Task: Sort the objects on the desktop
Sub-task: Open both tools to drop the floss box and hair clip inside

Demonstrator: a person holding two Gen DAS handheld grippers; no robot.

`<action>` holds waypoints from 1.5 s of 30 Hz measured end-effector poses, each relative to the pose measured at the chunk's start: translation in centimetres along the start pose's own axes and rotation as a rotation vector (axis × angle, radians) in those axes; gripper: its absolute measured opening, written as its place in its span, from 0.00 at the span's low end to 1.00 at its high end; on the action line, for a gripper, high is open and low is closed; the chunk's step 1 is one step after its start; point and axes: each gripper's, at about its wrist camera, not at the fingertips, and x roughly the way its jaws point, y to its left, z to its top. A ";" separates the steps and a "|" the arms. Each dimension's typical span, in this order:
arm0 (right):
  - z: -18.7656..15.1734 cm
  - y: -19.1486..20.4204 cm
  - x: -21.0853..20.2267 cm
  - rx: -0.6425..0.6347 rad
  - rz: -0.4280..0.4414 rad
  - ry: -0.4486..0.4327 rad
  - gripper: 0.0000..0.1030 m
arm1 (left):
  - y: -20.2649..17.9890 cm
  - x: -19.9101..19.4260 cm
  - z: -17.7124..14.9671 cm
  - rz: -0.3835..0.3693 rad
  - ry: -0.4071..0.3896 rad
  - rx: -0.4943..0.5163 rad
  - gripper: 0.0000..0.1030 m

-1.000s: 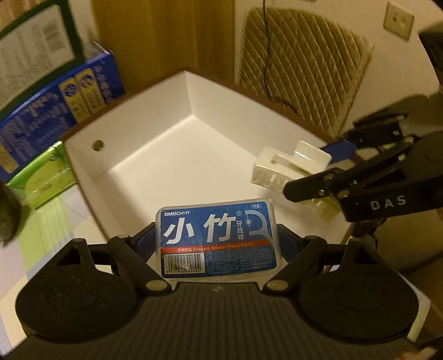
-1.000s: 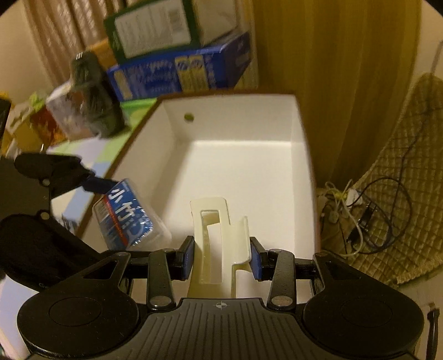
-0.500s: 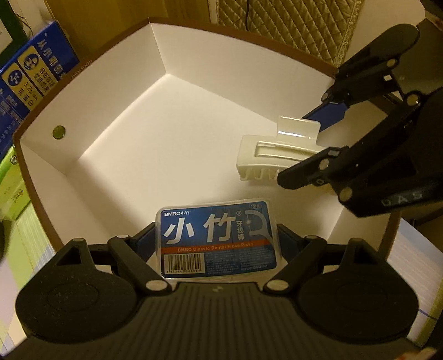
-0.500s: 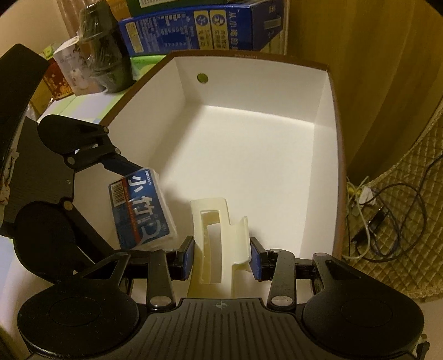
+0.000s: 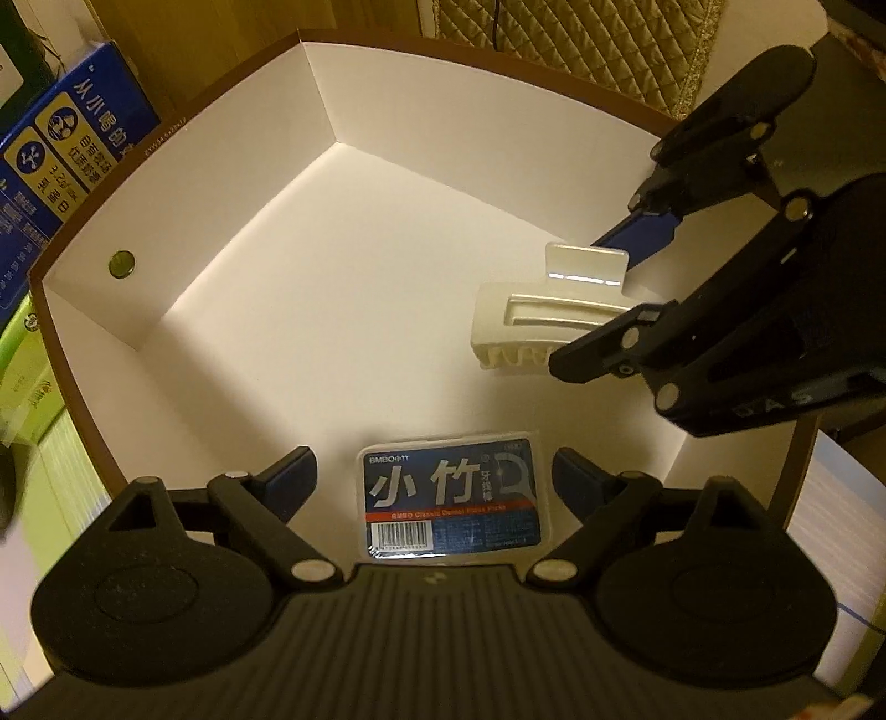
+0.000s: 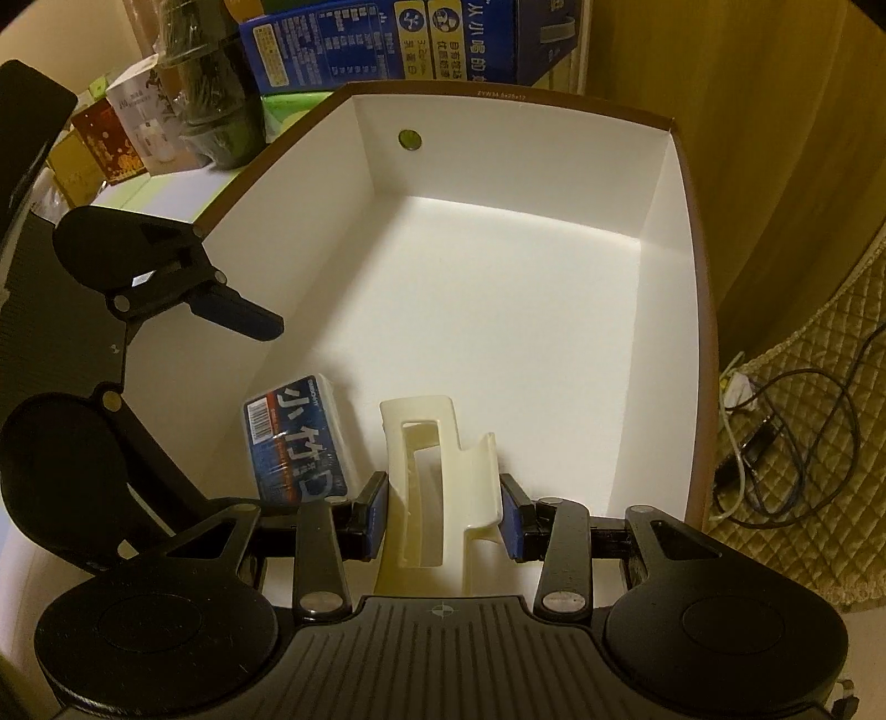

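The floss pick pack (image 5: 453, 494) now lies loose on the white floor of the box (image 5: 183, 183), near its front wall. Half a second ago the left tool (image 5: 433, 473) clamped it; now its two blue pads stand spread wide with a clear gap on each side of the pack, so the pack has been let go. That item looks sorted. Just beside it, the cream hair claw (image 6: 437, 487) has not changed: the right tool (image 6: 441, 512) still pinches it between its pads, hanging low inside the same box, whether touching the floor I cannot tell. The likely remaining step is to let the claw go too. Outside the box stand a blue carton (image 6: 410, 39) and other packages on the tabletop.
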 end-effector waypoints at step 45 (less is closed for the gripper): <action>-3.5 4.1 -10.4 0.029 0.024 -0.272 0.98 | 1.0 -14.4 -5.8 0.133 -0.213 -0.337 0.92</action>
